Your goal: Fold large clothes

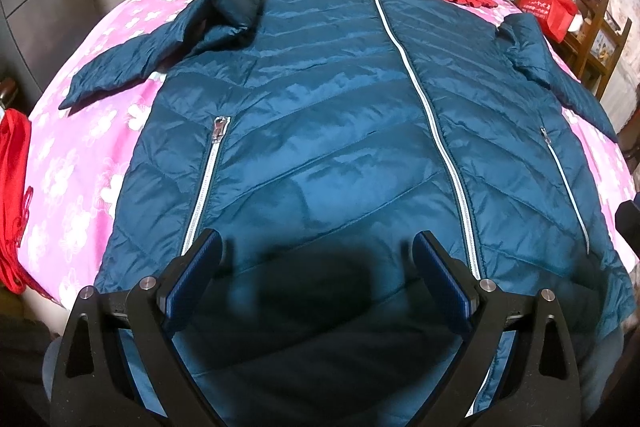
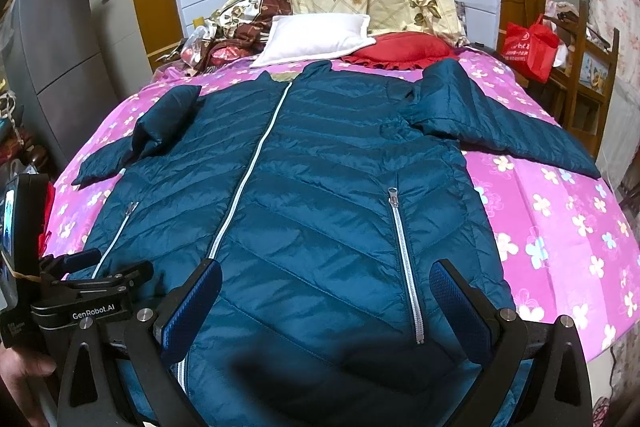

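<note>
Teal quilted puffer jacket (image 1: 320,99) lies flat, zipped, front up on the pink flowered bedsheet (image 1: 88,131) — sleeves out sideways. Left gripper (image 1: 318,259) and right gripper (image 2: 326,287) both spread wide over the hem, holding nothing.

A: Jacket (image 1: 328,107)?
B: Teal, chevron-quilted; zips (image 1: 424,103) silver-white.
A: Bedsheet (image 2: 560,227)?
B: Pink, white flowers.
A: Pillows?
B: One white pillow (image 2: 316,39), one red pillow (image 2: 404,49).
A: Tongs' pads (image 2: 192,311)?
B: Blue, black frames.

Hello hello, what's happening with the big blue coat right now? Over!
Left tongs and right tongs open, holding nothing, above the hem. Coat flat on the bed, zipped, sleeves out. Nothing blocking.
</note>
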Tool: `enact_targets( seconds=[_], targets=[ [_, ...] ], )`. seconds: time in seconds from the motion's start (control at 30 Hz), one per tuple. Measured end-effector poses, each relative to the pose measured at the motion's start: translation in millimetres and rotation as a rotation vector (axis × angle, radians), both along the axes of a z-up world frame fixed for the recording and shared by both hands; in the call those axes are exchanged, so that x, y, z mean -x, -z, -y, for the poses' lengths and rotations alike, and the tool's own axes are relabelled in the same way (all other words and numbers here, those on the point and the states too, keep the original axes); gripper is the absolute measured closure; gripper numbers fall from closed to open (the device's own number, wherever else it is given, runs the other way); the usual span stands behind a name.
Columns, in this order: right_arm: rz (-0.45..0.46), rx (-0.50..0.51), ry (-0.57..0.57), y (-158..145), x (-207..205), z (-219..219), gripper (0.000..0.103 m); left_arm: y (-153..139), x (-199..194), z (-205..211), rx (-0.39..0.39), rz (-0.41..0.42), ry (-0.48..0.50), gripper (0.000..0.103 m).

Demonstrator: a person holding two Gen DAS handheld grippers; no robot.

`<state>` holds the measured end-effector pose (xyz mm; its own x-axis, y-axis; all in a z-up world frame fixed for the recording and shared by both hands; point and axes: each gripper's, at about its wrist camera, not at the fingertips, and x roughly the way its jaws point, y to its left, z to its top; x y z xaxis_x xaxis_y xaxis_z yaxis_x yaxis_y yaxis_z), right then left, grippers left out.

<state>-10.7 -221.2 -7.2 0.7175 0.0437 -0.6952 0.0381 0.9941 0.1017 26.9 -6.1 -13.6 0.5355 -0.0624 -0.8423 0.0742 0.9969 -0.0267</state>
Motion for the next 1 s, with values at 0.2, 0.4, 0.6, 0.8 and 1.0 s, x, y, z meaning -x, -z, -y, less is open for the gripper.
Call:
enact_targets(
  seconds=[0.2, 0.4, 0.6, 0.8, 1.0],
  targets=[
    [0.003, 0.002, 0.0, 0.0, 0.2, -0.4, 0.0, 0.2, 0.0, -0.2, -0.001, 0.002, 0.0, 0.006],
    [0.005, 0.004, -0.001, -2.0, -0.4, -1.0, 0.0, -4.4, -3.7, 0.0, 0.0, 0.016, 0.003, 0.006],
    [0.028, 0.025, -0.009, -15.9, -10.8, -1.7, 0.0, -27.0, -18.3, 1.9, -0.003, 0.076, 0.008, 0.006],
    [0.064, 0.045, -0.007, -30.7, -24.3, -0.3, 0.0, -45.8, -37.2, -2.0, 0.023, 0.117, -0.015, 0.006],
    [0.099, 0.068, 0.006, -36.3, -39.0, 2.8, 0.0, -55.6, -50.4, -7.7, 0.029, 0.156, -0.039, 0.006]
  ],
)
